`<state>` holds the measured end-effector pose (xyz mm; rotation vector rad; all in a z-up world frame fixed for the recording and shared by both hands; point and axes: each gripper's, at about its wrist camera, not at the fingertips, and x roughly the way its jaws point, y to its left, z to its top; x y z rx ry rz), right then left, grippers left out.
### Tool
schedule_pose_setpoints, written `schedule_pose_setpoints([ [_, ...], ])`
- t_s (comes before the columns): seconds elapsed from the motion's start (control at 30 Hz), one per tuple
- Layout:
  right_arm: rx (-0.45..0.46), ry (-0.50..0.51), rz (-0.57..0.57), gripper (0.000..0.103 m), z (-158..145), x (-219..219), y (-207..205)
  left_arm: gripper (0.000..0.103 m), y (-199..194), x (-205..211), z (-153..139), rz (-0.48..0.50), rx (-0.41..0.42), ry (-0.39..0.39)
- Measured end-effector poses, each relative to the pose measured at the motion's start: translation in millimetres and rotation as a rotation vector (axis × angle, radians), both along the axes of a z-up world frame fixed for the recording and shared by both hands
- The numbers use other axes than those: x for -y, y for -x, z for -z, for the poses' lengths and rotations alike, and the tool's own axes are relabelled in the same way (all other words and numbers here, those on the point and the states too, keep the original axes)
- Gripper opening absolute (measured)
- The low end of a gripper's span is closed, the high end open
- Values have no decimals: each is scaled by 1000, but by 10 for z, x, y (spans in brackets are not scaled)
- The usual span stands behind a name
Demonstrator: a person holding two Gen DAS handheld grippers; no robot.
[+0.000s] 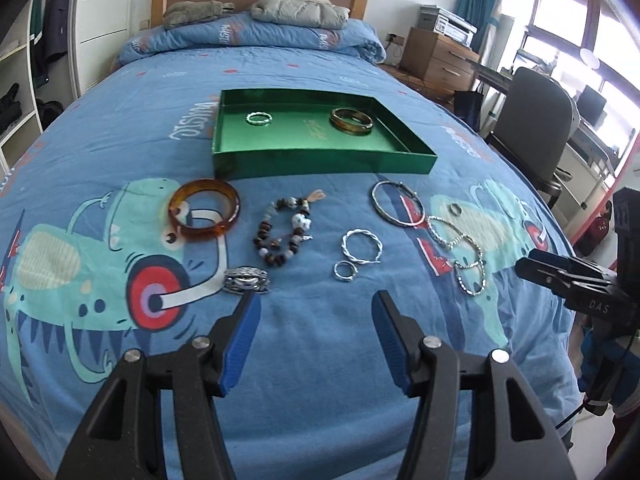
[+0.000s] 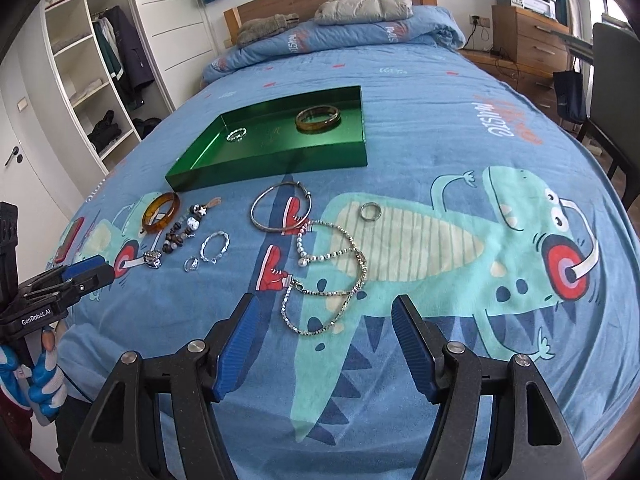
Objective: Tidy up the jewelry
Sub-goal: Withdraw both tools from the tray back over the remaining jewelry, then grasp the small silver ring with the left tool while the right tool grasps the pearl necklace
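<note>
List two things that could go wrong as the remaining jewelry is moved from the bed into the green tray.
1. The thin rhinestone chain necklace lies looped over the pearl strand; lifting one may drag the other.
2. The small silver ring touches the twisted silver bangle on the soft blue quilt; the open left tongs may pinch fabric or both.

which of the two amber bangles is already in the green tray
The darker, greenish-amber bangle, lying at the right end of the green tray; the orange amber bangle lies on the bedspread.

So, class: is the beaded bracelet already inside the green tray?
No: the beaded bracelet lies on the bedspread in front of the green tray, which holds only two other pieces.
</note>
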<state>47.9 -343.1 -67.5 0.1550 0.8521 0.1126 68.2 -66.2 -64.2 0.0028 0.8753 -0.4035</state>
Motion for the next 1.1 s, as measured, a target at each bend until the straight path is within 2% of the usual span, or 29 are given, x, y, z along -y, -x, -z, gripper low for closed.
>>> schedule_pose_setpoints([
  [0.07, -27, -8, -6, 74, 85, 17, -75, 56, -71, 93, 60, 7, -14, -11],
  [0.23, -56, -25, -9, 74, 219, 99, -280, 56, -234, 225, 200, 11, -44, -32],
  [0.27, -61, -29, -8, 72, 238, 117, -329, 55, -255, 251, 216, 15, -44, -37],
  [0.4, -96, -38, -27, 47, 341, 149, -525, 55, -344, 332, 277, 28, -54, -50],
  [0.47, -113, -40, -38, 41, 394, 148, -591, 55, -386, 364, 298, 31, -55, -59],
  [0.63, -126, -35, -46, 34, 455, 175, -686, 55, -510, 445, 378, 31, -66, -82],
  [0.9, -135, -37, -65, 26, 493, 214, -753, 46, -608, 572, 526, 55, -88, -107],
  [1.1, -145, -37, -77, 25, 523, 211, -774, 30, -586, 596, 543, 87, -79, -110],
])
